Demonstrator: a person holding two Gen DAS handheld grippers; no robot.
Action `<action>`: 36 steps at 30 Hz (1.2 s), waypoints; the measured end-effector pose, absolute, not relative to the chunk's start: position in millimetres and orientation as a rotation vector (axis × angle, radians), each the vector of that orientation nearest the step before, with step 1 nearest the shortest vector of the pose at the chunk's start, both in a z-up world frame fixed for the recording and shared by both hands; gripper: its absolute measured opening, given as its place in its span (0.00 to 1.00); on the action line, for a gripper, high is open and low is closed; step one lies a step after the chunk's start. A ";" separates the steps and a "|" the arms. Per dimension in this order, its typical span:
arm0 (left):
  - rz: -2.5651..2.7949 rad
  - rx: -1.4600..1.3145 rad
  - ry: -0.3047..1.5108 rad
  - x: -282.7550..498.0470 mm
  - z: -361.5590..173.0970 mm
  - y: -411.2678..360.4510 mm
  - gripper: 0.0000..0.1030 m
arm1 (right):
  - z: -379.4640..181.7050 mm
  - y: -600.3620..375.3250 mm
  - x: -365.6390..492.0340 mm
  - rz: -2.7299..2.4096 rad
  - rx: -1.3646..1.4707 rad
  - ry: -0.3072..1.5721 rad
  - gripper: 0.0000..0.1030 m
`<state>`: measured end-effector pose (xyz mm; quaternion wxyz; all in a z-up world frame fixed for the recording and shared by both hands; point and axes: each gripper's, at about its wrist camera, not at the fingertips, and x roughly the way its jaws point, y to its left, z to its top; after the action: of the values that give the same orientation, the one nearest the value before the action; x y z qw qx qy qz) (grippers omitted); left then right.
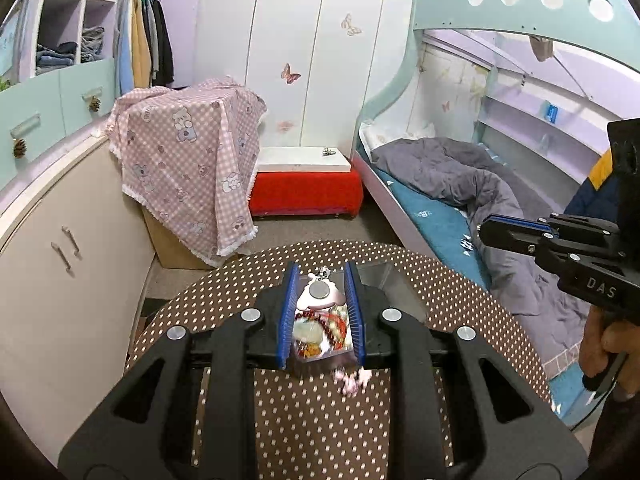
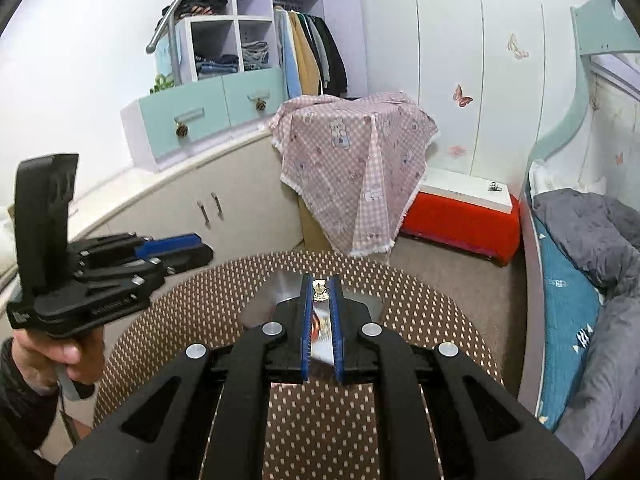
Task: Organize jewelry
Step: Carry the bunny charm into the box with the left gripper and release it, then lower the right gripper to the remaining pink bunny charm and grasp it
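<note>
A clear plastic box (image 1: 372, 276) of jewelry sits on the round brown polka-dot table (image 1: 224, 292). In it lie a pink keychain charm with a round metal disc (image 1: 320, 293), a red bead string (image 1: 334, 326) and a pale green piece (image 1: 306, 330). A pink trinket (image 1: 354, 380) lies blurred just in front of the box. My left gripper (image 1: 322, 280) hangs above the box with its jaws partly open around the pink charm, not clamped. My right gripper (image 2: 320, 286) is nearly shut on a small gold trinket (image 2: 319, 292) over the box (image 2: 286, 286). Each gripper shows in the other's view: the right (image 1: 516, 232) and the left (image 2: 176, 250).
Beyond the table stand a box draped in pink checked cloth (image 1: 188, 152), a red bench with a white top (image 1: 306, 188) and a bed with a grey quilt (image 1: 480, 192). A cream cabinet (image 1: 60, 248) runs along the left. My hand (image 2: 60, 356) holds the left gripper's handle.
</note>
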<state>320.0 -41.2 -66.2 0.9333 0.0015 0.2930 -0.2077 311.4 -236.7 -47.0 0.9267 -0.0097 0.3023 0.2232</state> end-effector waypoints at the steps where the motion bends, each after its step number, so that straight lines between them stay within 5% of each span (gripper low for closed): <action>1: -0.431 -0.001 0.610 328.4 -65.9 -44.9 0.23 | -46.4 -235.9 317.5 0.459 -0.011 0.623 0.07; 10: -0.445 -0.016 0.691 358.7 -78.4 -64.7 0.23 | -76.2 -227.8 360.7 0.482 0.060 0.752 0.07; 12: -0.424 0.005 0.718 364.2 -82.5 -66.0 0.50 | -82.8 -229.9 368.1 0.460 0.090 0.773 0.14; 13: -0.403 0.007 0.712 364.0 -83.7 -64.9 0.85 | -88.5 -233.5 372.3 0.440 0.110 0.794 0.20; 14: -0.387 -0.003 0.681 360.9 -82.5 -60.9 0.91 | -90.9 -235.1 374.6 0.427 0.121 0.800 0.33; 15: -0.379 -0.008 0.667 359.1 -81.2 -58.6 0.91 | -92.9 -238.9 374.3 0.408 0.135 0.796 0.52; 18: -0.339 -0.013 0.672 357.0 -80.3 -51.5 0.91 | -92.3 -247.0 370.4 0.363 0.165 0.770 0.86; 36: -0.221 -0.044 0.542 311.3 -53.0 -22.9 0.91 | -66.7 -258.2 337.6 0.340 0.211 0.662 0.92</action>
<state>311.3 -22.9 -53.0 0.9572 -0.0215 0.2673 -0.1089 337.6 -258.2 -66.7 0.9261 0.1027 0.3229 0.1660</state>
